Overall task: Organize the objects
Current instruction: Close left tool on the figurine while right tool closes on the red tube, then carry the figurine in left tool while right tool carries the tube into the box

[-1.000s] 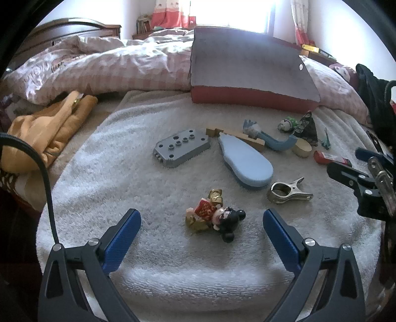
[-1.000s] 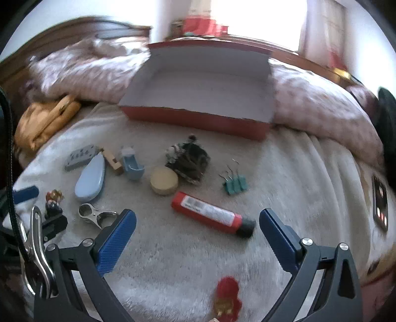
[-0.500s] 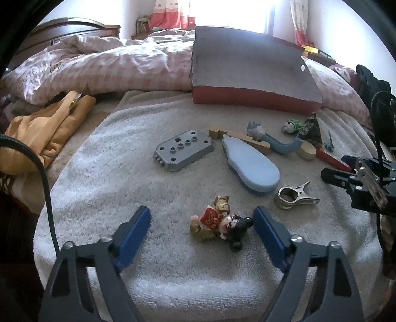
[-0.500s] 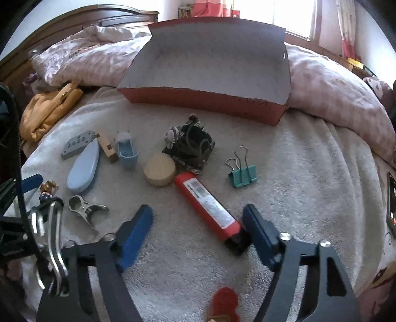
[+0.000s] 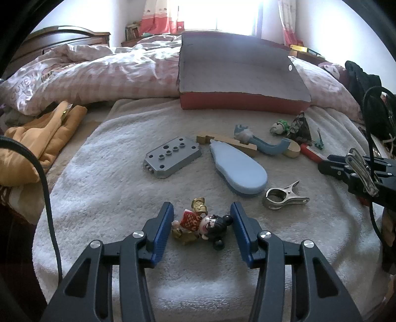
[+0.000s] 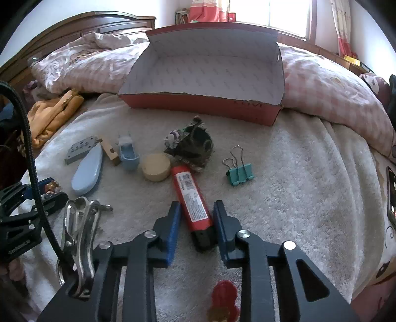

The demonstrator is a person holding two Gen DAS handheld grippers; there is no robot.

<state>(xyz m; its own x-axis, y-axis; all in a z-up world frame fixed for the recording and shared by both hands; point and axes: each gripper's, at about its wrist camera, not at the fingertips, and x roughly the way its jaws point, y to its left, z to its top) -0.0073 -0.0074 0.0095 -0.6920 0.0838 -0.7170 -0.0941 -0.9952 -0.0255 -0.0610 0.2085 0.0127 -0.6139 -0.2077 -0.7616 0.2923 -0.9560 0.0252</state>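
L claw (image 5: 201, 229) part-open, straddling figurine (image 5: 201, 224) near front edge of bed towel (image 5: 104, 188); no contact yet. R claw (image 6: 195, 225) likewise around red tube (image 6: 191, 198) cap end, mid-towel. Close both squarely, lift straight, carry to red box (image 6: 203, 104).

**Sunlit bedroom, unmade bed**

A bright window (image 5: 235, 14) at the far wall floods the room with daylight, framed by red-and-white patterned curtains (image 5: 158, 22). The walls (image 5: 74, 14) are pale. A dark wooden headboard (image 6: 99, 22) stands on the left. The bed carries a rumpled pink checked duvet (image 5: 99, 74) and a cream fleecy blanket (image 6: 309, 185) spread in front; an orange-yellow garment (image 5: 42, 138) lies crumpled at its left edge.
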